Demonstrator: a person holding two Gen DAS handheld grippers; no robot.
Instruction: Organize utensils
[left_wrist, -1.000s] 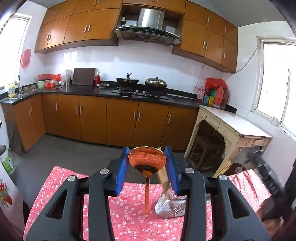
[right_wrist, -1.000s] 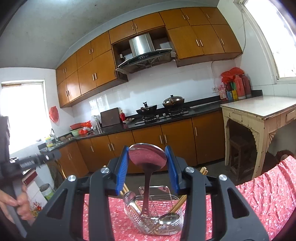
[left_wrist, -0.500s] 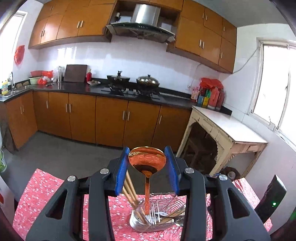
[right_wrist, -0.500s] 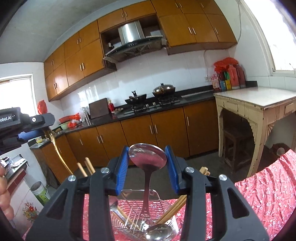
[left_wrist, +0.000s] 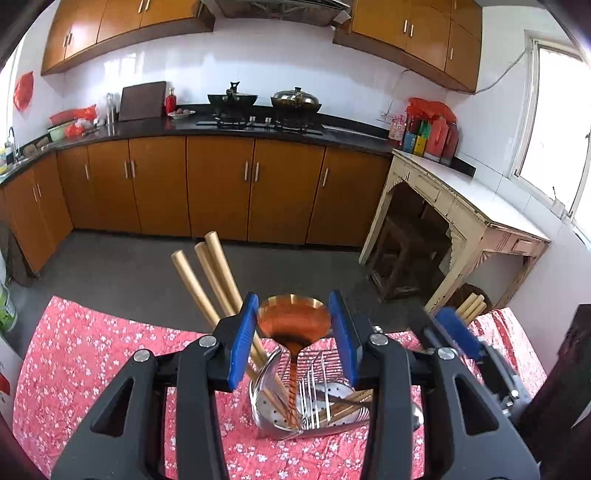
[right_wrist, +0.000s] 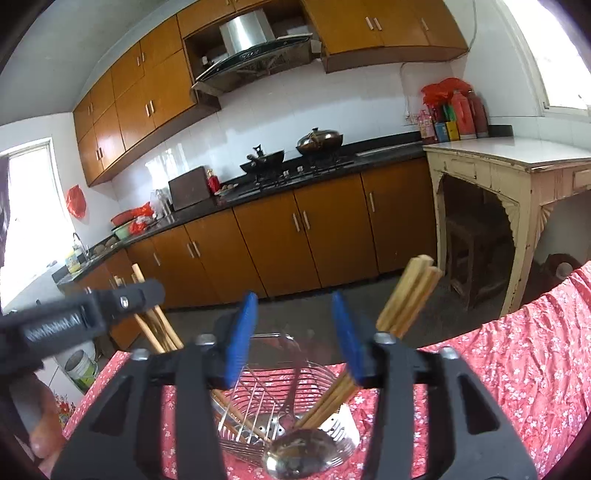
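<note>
My left gripper (left_wrist: 293, 336) is shut on a copper-coloured spoon (left_wrist: 293, 320), bowl up, its handle reaching down into the wire utensil basket (left_wrist: 314, 410). The basket holds wooden chopsticks (left_wrist: 207, 273), forks and a steel spoon. My right gripper (right_wrist: 291, 332) is open and empty just above the same basket (right_wrist: 273, 398). A steel spoon (right_wrist: 303, 456) lies at the basket's near edge, with chopsticks (right_wrist: 406, 295) leaning out. The left gripper's body (right_wrist: 74, 317) shows at the left of the right wrist view.
The basket stands on a table with a red floral cloth (left_wrist: 92, 369). Beyond are grey floor, brown kitchen cabinets (left_wrist: 221, 188) and a cream side table (left_wrist: 461, 218) at the right.
My right gripper has let go of the steel spoon, which now rests in the basket, and its jaws have opened. Both grippers have moved down closer to the basket.
</note>
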